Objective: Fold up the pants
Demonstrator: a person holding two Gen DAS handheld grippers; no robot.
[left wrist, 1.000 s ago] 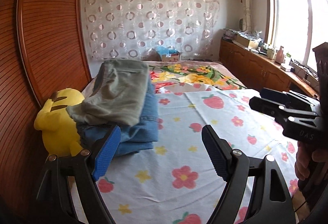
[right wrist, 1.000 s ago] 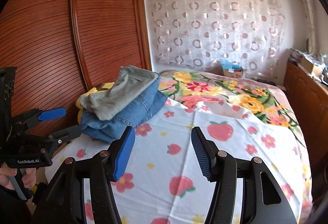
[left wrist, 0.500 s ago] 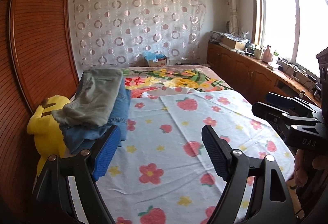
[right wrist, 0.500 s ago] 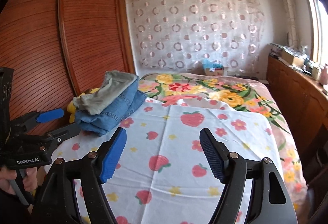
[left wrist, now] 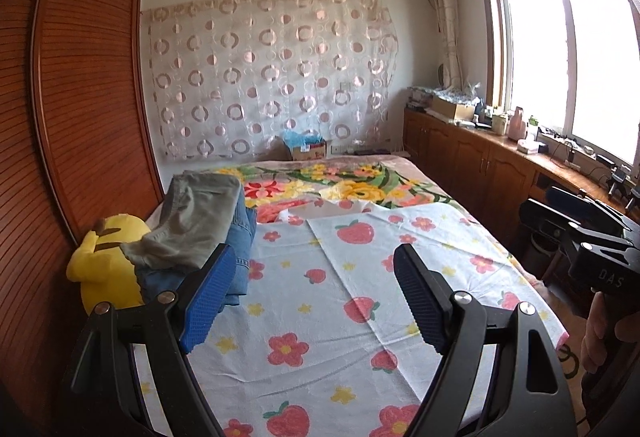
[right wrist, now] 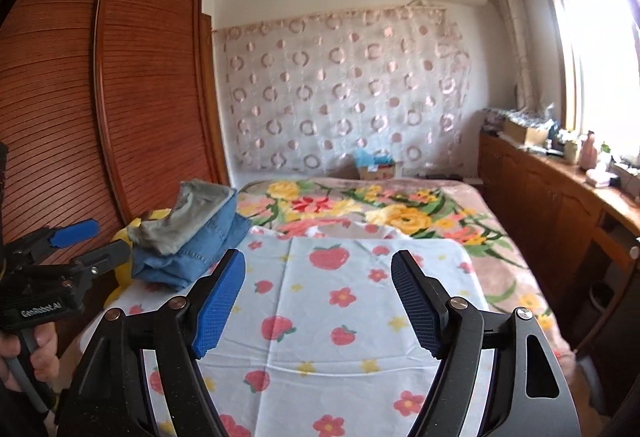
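Observation:
A folded stack lies at the bed's left edge: grey-green pants (left wrist: 196, 221) (right wrist: 188, 217) on top of folded blue jeans (left wrist: 240, 241) (right wrist: 192, 257). My left gripper (left wrist: 316, 297) hovers open above the strawberry sheet (left wrist: 328, 301), apart from the stack, with nothing between its blue pads. My right gripper (right wrist: 318, 301) is open too, over the sheet (right wrist: 320, 317) and right of the stack, empty. Each gripper shows in the other's view: the right gripper (left wrist: 568, 221) at the right edge, the left gripper (right wrist: 80, 245) at the left edge, each held by a hand.
A yellow plush toy (left wrist: 108, 265) sits beside the stack against the wooden wardrobe (left wrist: 80, 117). A floral blanket (left wrist: 344, 185) covers the far half of the bed. Wooden cabinets (left wrist: 480, 165) with clutter run under the window on the right.
Both grippers have drawn back from the stack and risen, so more of the bed shows. The right gripper's jaws have widened; the left gripper's gap is unchanged.

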